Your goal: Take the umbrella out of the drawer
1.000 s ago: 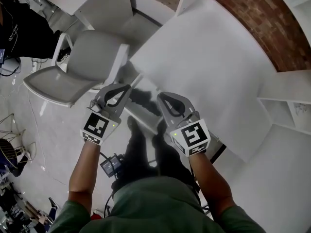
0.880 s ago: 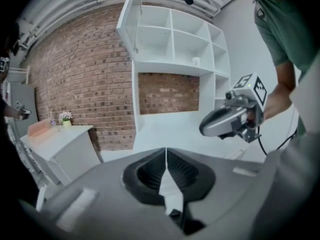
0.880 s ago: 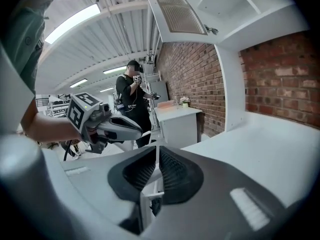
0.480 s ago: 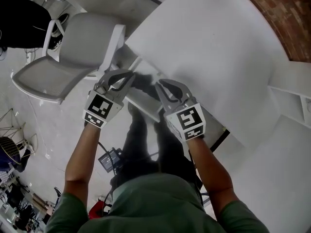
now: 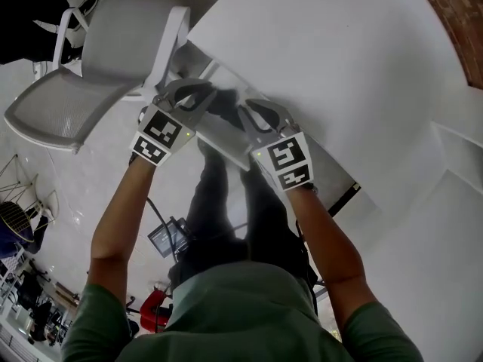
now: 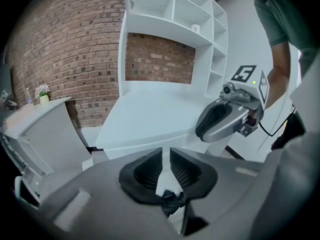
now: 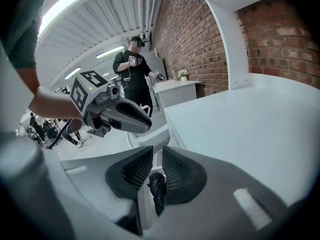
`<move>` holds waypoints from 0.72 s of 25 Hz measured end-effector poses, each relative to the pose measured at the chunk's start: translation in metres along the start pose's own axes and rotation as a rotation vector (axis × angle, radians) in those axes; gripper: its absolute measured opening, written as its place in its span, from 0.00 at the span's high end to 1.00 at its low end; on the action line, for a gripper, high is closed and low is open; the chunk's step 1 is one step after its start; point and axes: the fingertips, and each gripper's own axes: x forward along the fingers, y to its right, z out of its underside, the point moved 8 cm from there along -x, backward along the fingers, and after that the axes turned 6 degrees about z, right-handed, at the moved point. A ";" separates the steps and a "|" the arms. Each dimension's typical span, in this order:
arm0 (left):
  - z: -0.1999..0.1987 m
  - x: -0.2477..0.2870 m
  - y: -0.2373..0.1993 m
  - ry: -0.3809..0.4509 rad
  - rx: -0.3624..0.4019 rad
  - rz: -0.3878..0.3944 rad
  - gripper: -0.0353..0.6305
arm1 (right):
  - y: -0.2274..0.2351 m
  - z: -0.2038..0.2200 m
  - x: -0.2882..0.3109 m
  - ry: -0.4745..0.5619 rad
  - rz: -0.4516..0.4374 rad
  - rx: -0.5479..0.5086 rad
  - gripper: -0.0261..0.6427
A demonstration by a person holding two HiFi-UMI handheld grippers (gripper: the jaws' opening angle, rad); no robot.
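Observation:
A white desk (image 5: 339,66) fills the upper right of the head view, with a drawer (image 5: 223,143) standing out from its front edge. Both grippers hang side by side over that drawer. In the gap low between each pair of jaws shows a black folded umbrella (image 7: 157,190) (image 6: 172,202) lying in the drawer. My left gripper (image 5: 200,90) (image 6: 166,156) and right gripper (image 5: 255,110) (image 7: 157,159) have just been opening. Each shows a narrow slit with nothing pressed between the pads.
A grey office chair (image 5: 98,66) stands left of the desk, close to the left gripper. White shelves (image 6: 170,14) and a brick wall (image 6: 75,49) rise behind the desk. A person in black (image 7: 132,69) stands farther off. The holder's legs (image 5: 226,210) are below the drawer.
Both grippers have sunk towards the desk's front edge and now sit over the drawer. Their jaws have parted a little. The chair and desk have shifted upward in the head view.

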 end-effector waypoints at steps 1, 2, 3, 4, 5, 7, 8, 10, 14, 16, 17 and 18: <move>0.006 0.004 0.000 -0.013 -0.001 0.012 0.88 | -0.001 0.006 0.004 -0.017 -0.003 0.002 0.86; 0.011 0.008 -0.001 -0.025 -0.002 0.024 0.87 | -0.001 0.010 0.008 -0.035 -0.007 0.005 0.86; 0.014 0.011 -0.003 -0.036 -0.002 0.035 0.87 | -0.001 0.013 0.013 -0.049 -0.010 0.007 0.86; 0.017 0.015 -0.007 -0.046 0.000 0.046 0.86 | 0.000 0.015 0.017 -0.061 -0.013 0.008 0.85; 0.021 0.018 -0.009 -0.058 0.002 0.056 0.86 | 0.000 0.017 0.022 -0.073 -0.016 0.008 0.85; 0.031 0.025 -0.011 -0.085 0.004 0.078 0.85 | -0.001 0.028 0.031 -0.098 -0.021 0.013 0.84; 0.038 0.029 -0.010 -0.100 0.005 0.089 0.84 | -0.002 0.035 0.034 -0.110 -0.023 0.018 0.83; 0.050 0.039 -0.008 -0.131 0.010 0.111 0.83 | -0.001 0.051 0.042 -0.132 -0.026 0.026 0.82; 0.073 0.057 -0.010 -0.201 0.026 0.147 0.78 | 0.002 0.078 0.059 -0.171 -0.033 0.032 0.78; 0.084 0.065 -0.012 -0.238 0.030 0.159 0.76 | 0.003 0.091 0.067 -0.193 -0.038 0.031 0.77; 0.089 0.069 -0.013 -0.254 0.031 0.164 0.74 | 0.002 0.097 0.071 -0.205 -0.041 0.030 0.76; 0.095 0.073 -0.014 -0.270 0.032 0.168 0.74 | 0.002 0.103 0.075 -0.216 -0.045 0.029 0.75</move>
